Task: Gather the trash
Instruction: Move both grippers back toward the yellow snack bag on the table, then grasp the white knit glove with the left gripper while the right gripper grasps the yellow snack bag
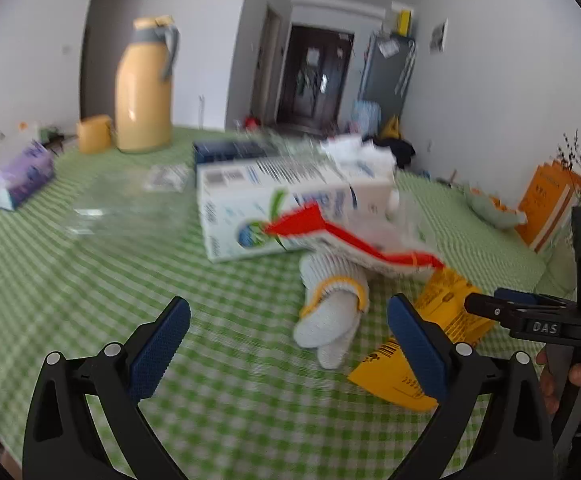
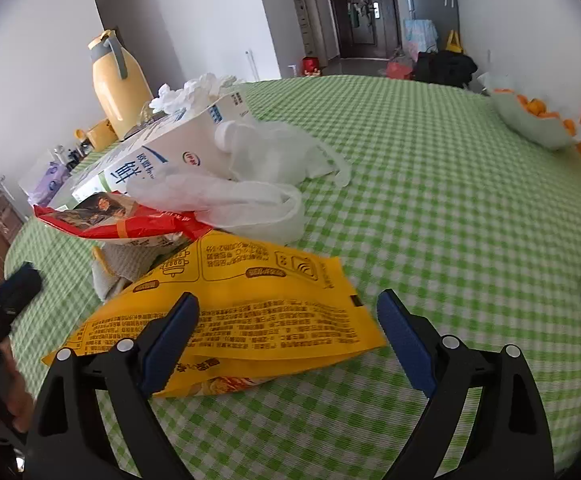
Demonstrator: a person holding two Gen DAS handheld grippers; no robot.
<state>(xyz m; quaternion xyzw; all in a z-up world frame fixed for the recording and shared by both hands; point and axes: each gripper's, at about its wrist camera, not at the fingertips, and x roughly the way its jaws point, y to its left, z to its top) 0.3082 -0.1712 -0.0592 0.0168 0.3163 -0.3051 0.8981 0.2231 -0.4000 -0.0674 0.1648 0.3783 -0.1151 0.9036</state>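
The trash lies in a loose heap on the green checked tablecloth [image 2: 430,168], and the milk carton [image 1: 274,208] on its side serves as the landmark. In front of the carton a red wrapper [image 2: 130,224] rests on a knitted glove [image 1: 330,308]; a yellow bag [image 2: 250,308] lies nearer still. Clear plastic gloves [image 2: 250,184] drape against the carton, crumpled tissue [image 2: 194,90] sits on top of it, and a yellow jug [image 1: 144,88] stands behind it. The left gripper [image 1: 290,340] is wide open and holds nothing, its jaws astride the knitted glove. The right gripper [image 2: 290,340] is wide open too, its jaws either side of the yellow bag, not pinching it.
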